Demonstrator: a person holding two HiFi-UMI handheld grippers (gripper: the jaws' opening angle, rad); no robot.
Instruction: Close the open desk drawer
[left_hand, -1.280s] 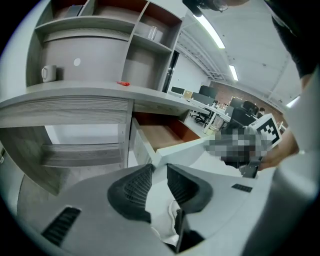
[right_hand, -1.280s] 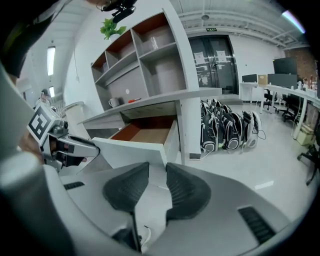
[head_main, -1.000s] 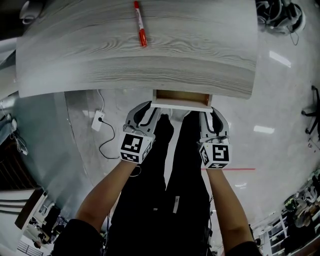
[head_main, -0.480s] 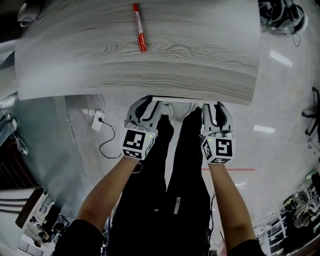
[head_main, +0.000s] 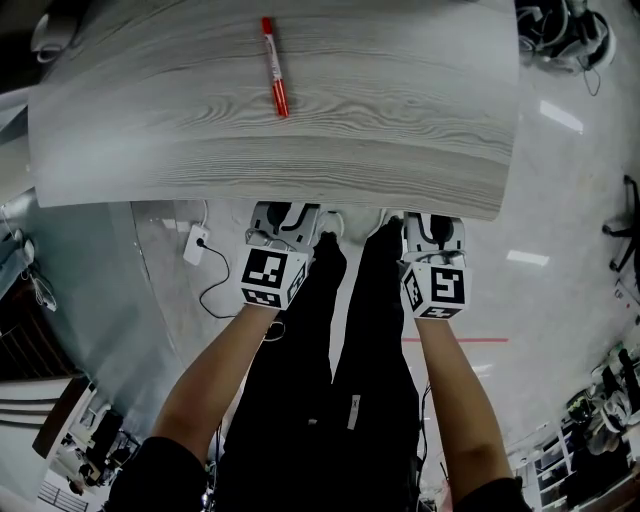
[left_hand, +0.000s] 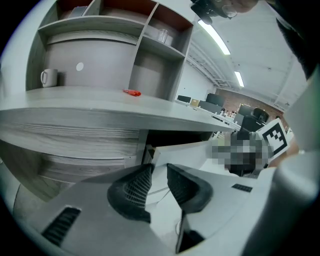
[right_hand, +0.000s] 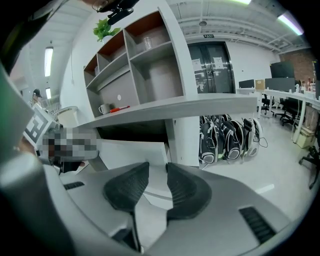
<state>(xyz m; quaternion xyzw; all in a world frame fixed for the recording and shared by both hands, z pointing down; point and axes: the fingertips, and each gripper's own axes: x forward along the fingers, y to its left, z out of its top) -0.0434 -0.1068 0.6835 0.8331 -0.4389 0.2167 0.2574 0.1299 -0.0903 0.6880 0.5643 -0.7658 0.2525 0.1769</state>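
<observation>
From the head view the drawer is hidden under the grey wood desk top (head_main: 300, 150). Its white front (left_hand: 192, 150) shows in the left gripper view just below the desk edge, and again as a white panel (right_hand: 132, 150) in the right gripper view. My left gripper (head_main: 283, 212) and right gripper (head_main: 432, 224) sit side by side at the desk's front edge, tips tucked under it. Both point at the drawer front, close up to it. The left gripper's (left_hand: 159, 170) pads stand slightly apart with nothing between them. The right gripper (right_hand: 157, 171) looks the same.
A red marker (head_main: 272, 66) lies on the desk top. A white mug (left_hand: 48, 77) stands at the back under a shelf unit (left_hand: 145, 60). A power strip with its cable (head_main: 195, 242) lies on the floor left of the person's legs (head_main: 350, 320). Bags (right_hand: 230, 140) line the floor at the right.
Both grippers have moved forward to the desk edge. The drawer's open box, seen sticking out a second ago, has slid out of sight under the desk top.
</observation>
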